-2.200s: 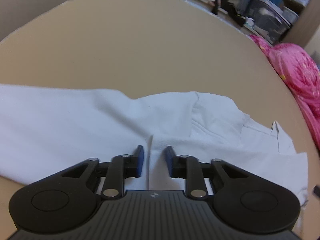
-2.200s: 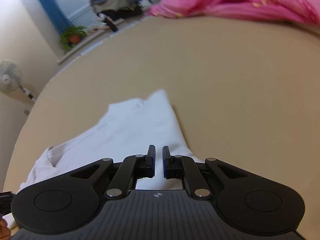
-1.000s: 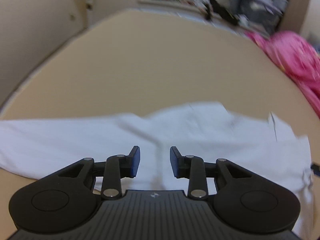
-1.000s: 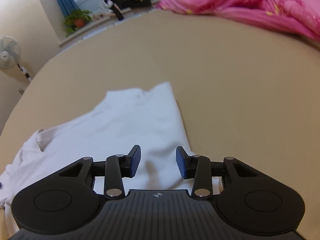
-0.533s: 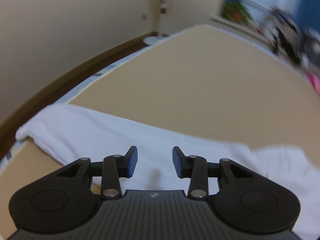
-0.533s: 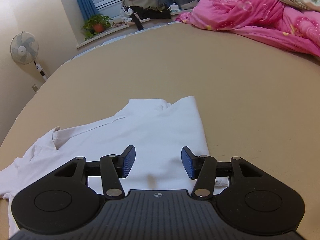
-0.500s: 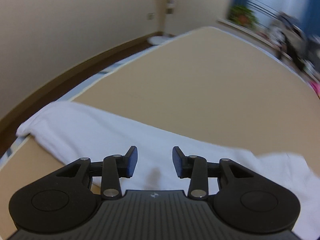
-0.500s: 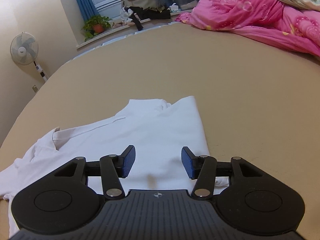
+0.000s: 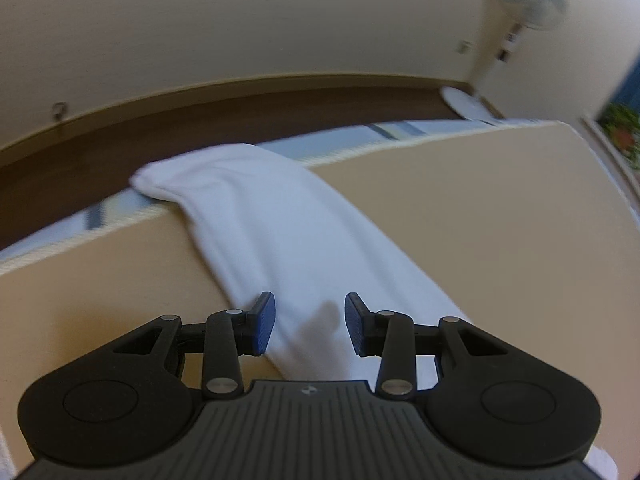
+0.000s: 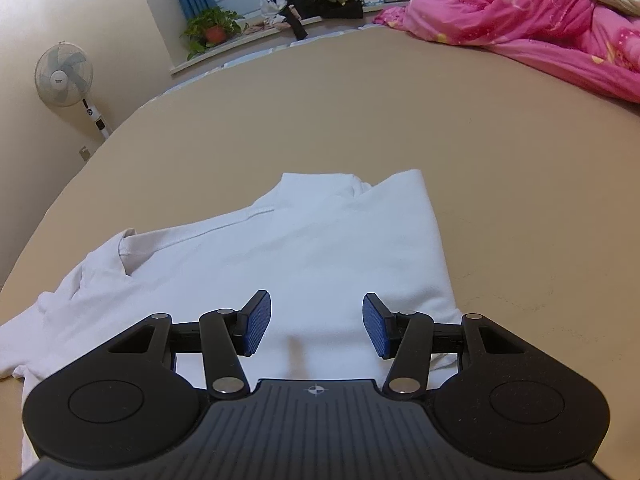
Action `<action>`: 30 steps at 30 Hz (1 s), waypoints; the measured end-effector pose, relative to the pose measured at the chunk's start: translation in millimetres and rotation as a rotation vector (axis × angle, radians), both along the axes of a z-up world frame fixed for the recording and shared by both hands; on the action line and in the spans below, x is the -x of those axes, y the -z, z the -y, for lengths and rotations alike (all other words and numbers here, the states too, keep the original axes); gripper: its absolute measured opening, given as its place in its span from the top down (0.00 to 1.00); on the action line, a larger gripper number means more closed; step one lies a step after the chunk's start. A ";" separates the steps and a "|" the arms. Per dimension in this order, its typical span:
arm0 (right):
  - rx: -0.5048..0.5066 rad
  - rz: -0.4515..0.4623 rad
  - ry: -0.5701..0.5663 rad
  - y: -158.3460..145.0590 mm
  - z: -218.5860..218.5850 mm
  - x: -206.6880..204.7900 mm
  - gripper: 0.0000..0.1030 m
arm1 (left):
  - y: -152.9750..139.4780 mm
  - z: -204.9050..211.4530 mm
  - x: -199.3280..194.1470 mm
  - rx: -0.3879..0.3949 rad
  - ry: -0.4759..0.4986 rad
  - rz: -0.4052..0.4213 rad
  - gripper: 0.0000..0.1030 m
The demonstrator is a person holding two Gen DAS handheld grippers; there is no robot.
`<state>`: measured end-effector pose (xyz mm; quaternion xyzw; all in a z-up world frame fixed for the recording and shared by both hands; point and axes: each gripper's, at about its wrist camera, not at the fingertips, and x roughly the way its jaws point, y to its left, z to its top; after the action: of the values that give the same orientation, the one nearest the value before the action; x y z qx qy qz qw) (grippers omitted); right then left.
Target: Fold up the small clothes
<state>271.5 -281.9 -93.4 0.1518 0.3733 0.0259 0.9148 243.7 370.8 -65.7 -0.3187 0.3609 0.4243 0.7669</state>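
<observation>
A white long-sleeved garment lies flat on the tan bed surface, partly folded, with its collar at the left. My right gripper is open and empty, just above the garment's near part. In the left wrist view a long white sleeve stretches away to the bed's edge, its cuff hanging over it. My left gripper is open and empty, over the sleeve's near part.
A pink quilt is heaped at the far right of the bed. A standing fan and a potted plant stand beyond the bed's far left. A dark floor strip and a wall lie past the bed's edge.
Both grippers have opened and let go of the garment. The left gripper has swung left along the sleeve towards the bed's edge. The right gripper has barely moved.
</observation>
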 end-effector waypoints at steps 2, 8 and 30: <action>0.001 -0.019 0.005 3.0 0.8 -0.8 0.49 | 1.1 -8.7 8.2 0.000 -0.034 -0.014 0.60; 0.039 -0.080 0.020 12.0 2.2 -3.8 0.50 | 2.6 -10.8 4.2 -0.024 -0.032 -0.046 0.63; 0.082 -0.127 0.005 17.6 1.7 -5.8 0.50 | -21.4 29.6 -3.2 -0.282 0.048 -0.040 0.97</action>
<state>277.2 -283.5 -111.0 0.1165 0.4312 -0.0012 0.8947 246.9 341.1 -44.3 -0.1907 0.3204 0.4587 0.8066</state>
